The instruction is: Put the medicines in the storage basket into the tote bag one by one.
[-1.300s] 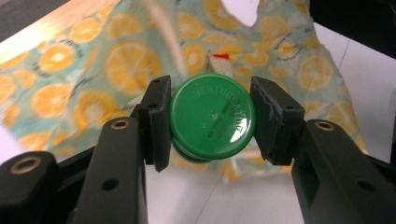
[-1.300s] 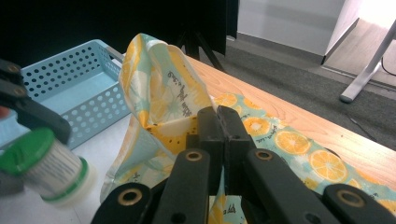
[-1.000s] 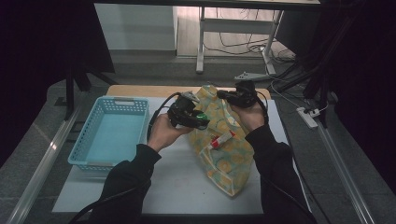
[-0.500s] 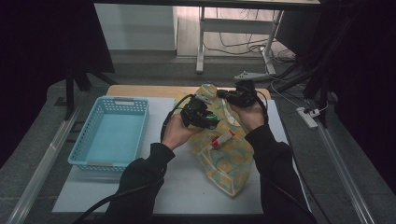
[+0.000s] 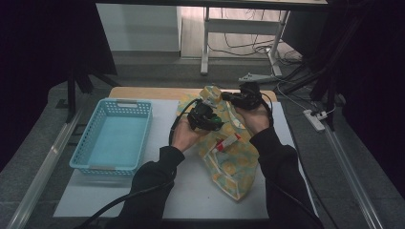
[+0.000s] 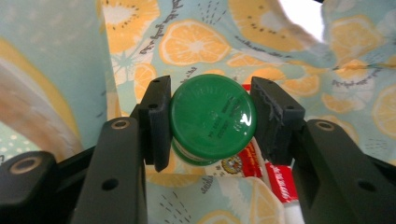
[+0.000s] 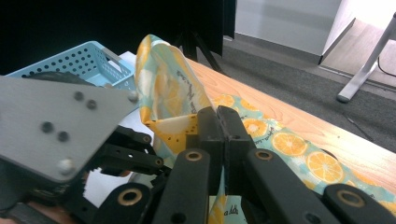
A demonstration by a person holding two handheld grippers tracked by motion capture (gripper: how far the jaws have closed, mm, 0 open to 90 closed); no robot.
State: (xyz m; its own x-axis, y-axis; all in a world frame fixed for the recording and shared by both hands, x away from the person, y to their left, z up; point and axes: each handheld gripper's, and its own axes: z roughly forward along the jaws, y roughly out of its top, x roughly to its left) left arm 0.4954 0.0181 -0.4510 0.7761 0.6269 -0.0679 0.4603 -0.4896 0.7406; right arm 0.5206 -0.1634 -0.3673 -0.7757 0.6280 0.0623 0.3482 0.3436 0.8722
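The left gripper (image 6: pixel 210 122) pinches a green-capped bottle (image 6: pixel 212 119) between its fingers, cap toward the camera, over the mouth of the lemon-print fabric bag (image 5: pixel 229 152). The right gripper (image 7: pixel 218 122), fingers pressed together, pinches that bag's rim.

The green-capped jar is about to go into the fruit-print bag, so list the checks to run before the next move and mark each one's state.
1. Left gripper clamps the green-capped jar, jaws on both sides of the cap: ok.
2. Right gripper pinches the edge of the lemon-print fabric bag, jaws shut on the cloth: ok.
3. Bag mouth held up and open: ok.
4. Jar over the bag, not over the light blue plastic basket: ok.
5. Room inside the bag beside the red and white tube: cannot tell.
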